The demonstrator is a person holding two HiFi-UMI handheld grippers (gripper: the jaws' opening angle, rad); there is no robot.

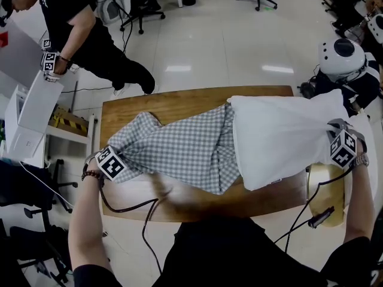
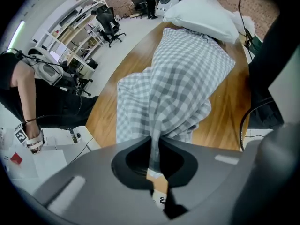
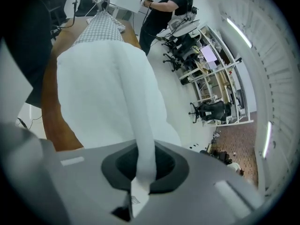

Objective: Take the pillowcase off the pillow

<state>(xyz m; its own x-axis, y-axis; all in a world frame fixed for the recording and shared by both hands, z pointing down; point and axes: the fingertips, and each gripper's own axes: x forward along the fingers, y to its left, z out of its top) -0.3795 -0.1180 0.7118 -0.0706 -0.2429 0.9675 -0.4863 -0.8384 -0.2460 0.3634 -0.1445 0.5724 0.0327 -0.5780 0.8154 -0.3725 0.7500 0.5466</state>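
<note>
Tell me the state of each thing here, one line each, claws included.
checked pillowcase: pulled nearly off, its mouth at the pillow's end
white pillow: mostly bare, lifted at one corner
left claw: shut on a pillowcase corner
right claw: shut on a pillow corner

We wear a black short-sleeved top [image 1: 239,253], a brown bead bracelet [image 1: 91,174] on our left wrist and a metal-banded watch [image 1: 361,160] on our right. Our left gripper [image 1: 115,158] and right gripper [image 1: 337,137] each carry a cube [image 1: 111,162] with black-and-white square markers, and a thin black cable [image 1: 128,208] trails from each. Up close, the left gripper's body is dark grey and the right's paler grey, both with a black recess round the jaws
</note>
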